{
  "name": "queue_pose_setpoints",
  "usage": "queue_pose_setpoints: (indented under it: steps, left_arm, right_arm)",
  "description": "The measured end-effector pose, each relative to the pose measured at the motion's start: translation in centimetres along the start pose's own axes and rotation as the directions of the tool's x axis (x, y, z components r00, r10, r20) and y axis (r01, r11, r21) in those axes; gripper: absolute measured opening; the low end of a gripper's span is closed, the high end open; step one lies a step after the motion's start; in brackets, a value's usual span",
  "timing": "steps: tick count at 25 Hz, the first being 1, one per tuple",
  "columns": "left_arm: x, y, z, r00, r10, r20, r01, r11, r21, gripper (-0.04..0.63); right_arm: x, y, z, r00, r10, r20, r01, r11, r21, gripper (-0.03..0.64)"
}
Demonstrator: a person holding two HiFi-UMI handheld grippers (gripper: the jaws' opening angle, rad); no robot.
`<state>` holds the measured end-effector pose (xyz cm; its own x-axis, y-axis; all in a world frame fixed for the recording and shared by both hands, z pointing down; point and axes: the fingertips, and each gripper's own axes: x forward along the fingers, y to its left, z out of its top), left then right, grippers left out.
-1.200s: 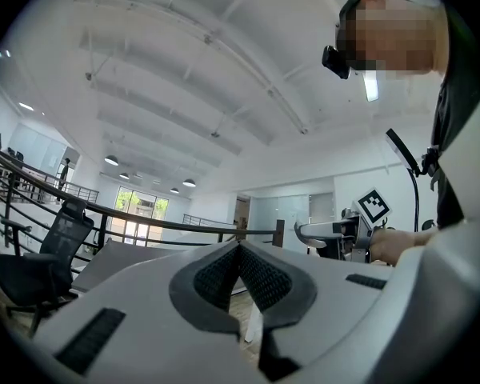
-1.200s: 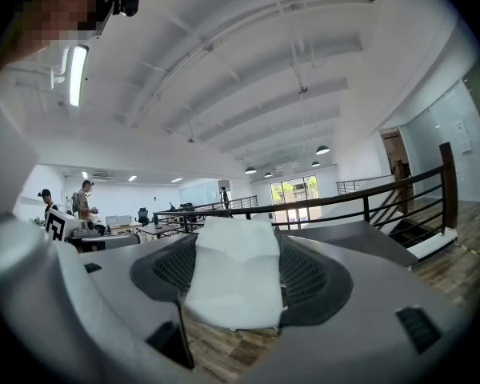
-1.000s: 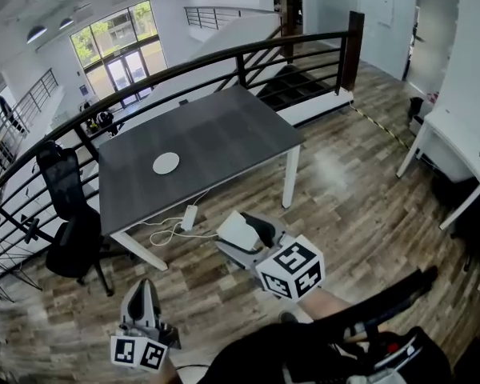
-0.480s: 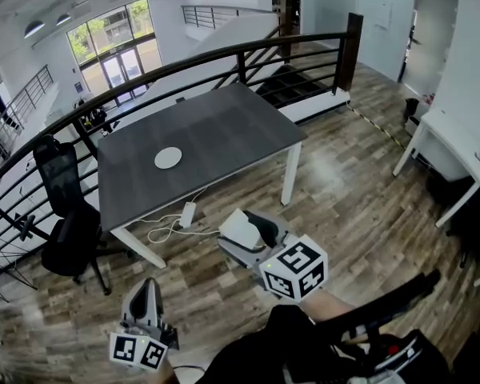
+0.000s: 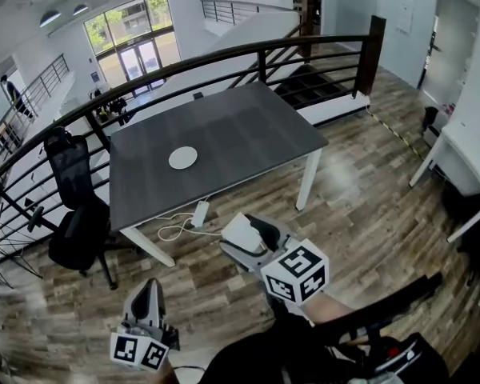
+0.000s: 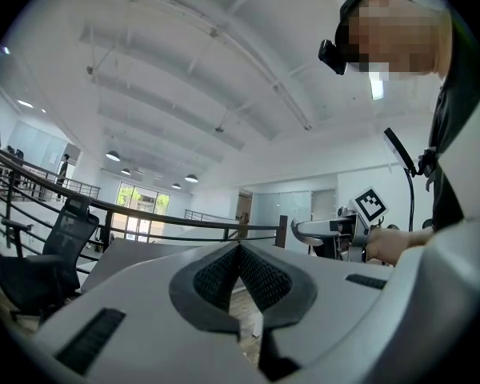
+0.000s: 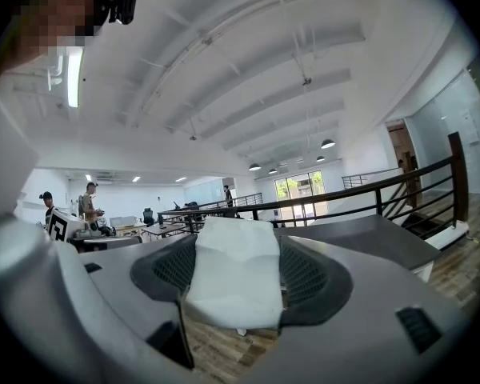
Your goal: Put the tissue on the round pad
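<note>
Low in the frame's middle, the right hand-held gripper [image 5: 248,237] clamps the white tissue [image 5: 238,232] between its jaws, well apart from the round pad [image 5: 183,158] on the grey desk [image 5: 256,126] above. At lower left, the left hand-held gripper [image 5: 149,288] hangs over the wooden floor [image 5: 352,190] — jaws together, empty.

No readable text, labels or numbers anywhere.

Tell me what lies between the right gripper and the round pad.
Head view: wooden floor with a white power strip and cable, then bare table top to the round pad. The right gripper holds the tissue.
</note>
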<state>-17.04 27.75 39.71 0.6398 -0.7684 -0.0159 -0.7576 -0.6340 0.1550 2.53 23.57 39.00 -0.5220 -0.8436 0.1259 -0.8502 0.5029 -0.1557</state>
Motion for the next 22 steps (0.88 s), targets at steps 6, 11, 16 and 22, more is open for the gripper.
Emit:
queue_pose_setpoints:
  steps: [6, 11, 16, 22]
  left_arm:
    - [4.8, 0.7, 1.0, 0.999, 0.036, 0.008, -0.036, 0.999, 0.011, 0.004]
    - [9.7, 0.7, 1.2, 0.998, 0.06, 0.004, -0.06, 0.998, 0.008, 0.003]
    - [14.5, 1.1, 1.5, 0.997, 0.078, -0.009, -0.078, 0.997, 0.016, 0.004]
    - [19.8, 1.8, 1.2, 0.993, 0.121, -0.006, -0.121, 0.993, 0.006, 0.005]
  right_arm:
    - [3.5, -4.1, 1.8, 0.999, 0.05, 0.013, -0.05, 0.999, -0.003, 0.325]
    - [5.8, -8.6, 3.0, 0.997, 0.079, 0.014, -0.079, 0.997, -0.008, 0.325]
    - [8.3, -12.9, 3.7, 0.995, 0.099, 0.015, -0.099, 0.995, 0.01, 0.325]
    - [10.5, -17.9, 4.6, 0.992, 0.124, 0.008, -0.124, 0.992, 0.006, 0.325]
